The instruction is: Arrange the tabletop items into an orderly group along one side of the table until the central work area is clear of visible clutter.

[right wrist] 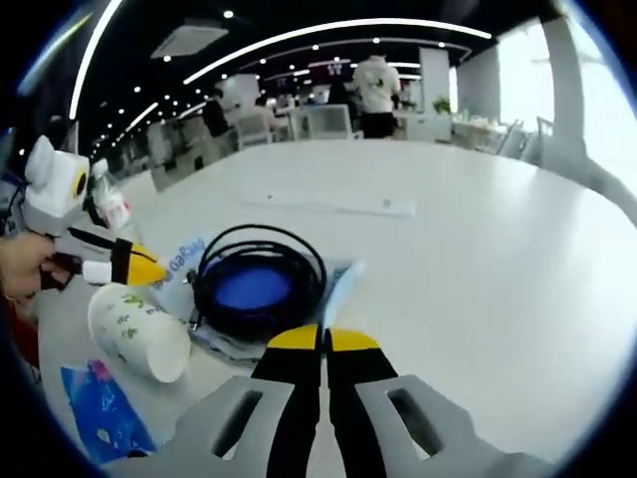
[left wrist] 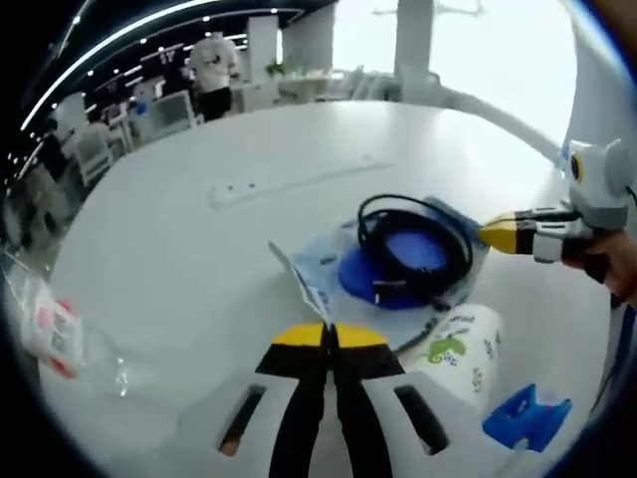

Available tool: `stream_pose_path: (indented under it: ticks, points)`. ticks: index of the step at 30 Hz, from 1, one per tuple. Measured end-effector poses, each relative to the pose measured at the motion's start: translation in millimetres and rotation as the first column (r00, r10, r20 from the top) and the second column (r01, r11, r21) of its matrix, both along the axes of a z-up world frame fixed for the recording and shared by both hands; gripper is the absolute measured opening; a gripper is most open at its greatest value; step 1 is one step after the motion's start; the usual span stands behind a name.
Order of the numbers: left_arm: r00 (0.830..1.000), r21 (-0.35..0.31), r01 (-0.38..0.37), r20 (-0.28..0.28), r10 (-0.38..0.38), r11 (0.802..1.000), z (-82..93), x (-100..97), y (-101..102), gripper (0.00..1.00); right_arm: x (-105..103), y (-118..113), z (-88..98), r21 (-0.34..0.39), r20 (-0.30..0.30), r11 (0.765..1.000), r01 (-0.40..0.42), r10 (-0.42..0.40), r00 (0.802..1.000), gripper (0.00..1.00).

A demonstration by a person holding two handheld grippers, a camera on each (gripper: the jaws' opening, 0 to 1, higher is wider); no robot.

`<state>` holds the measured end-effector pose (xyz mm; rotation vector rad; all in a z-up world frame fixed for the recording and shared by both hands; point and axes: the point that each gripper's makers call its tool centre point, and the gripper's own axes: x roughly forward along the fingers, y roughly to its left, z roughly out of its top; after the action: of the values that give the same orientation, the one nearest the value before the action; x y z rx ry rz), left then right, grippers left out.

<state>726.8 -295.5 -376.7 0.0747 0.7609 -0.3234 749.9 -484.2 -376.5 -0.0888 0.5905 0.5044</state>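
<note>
Clenched on one booklet corner — each tool, left and right; beyond, one black cable coil, one paper cup beside — on the bench.

An open-plan office or shared workspace is indicated. A large white table with a rounded edge is seen in the foreground, and a long white power strip is laid on it towards its far edge. Beyond the table, rows of white desks and chairs are seen, and a standing person in a white top is seen among them. A dark ceiling is crossed by long curved light strips and dotted with small round lamps. Broad white columns and bright windows are seen past the table's far edge, and a potted plant is placed near them.
</note>
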Motion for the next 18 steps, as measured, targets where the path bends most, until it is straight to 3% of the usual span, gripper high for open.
stream_pose_path:
  ticks: [1,3,5,11,13,16,18]
  points:
    - [1.0,0.003,-0.003,-0.006,0.003,1.0,-2.1,-0.5,1,0.0,0,0,-0.3,-0.002,-0.001,1.0,-0.001,0.001,1.0,0.01]
    - [0.999,0.071,0.038,0.006,-0.039,0.997,-4.0,0.3,2,0.0,0,0,-1.2,-0.007,-0.004,1.0,-0.006,0.006,1.0,0.01]
    - [0.999,0.078,0.037,0.003,-0.038,0.996,-5.2,1.2,-1,0.0,-1,0,-3.4,-0.036,-0.001,0.999,-0.017,0.017,1.0,0.01]
    - [1.0,0.065,0.019,-0.008,-0.018,0.998,-8.6,-0.3,2,0.0,-1,-1,-6.8,-0.056,-0.008,0.998,-0.019,0.019,1.0,0.02]
    - [0.998,0.026,-0.028,-0.047,0.029,0.999,-10.5,-3.0,2,0.0,-1,-1,-7.7,-0.043,-0.018,0.999,-0.006,0.005,1.0,0.02]
    - [0.999,0.074,-0.008,-0.034,0.011,0.997,-5.7,3.4,6,0.05,0,-2,-7.7,-0.028,-0.032,1.0,0.005,-0.006,0.999,0.03]
    - [1.0,0.067,-0.014,-0.015,0.015,0.998,1.0,3.5,7,0.06,0,-2,-7.8,-0.042,-0.032,0.999,-0.001,0.0,0.999,0.04]
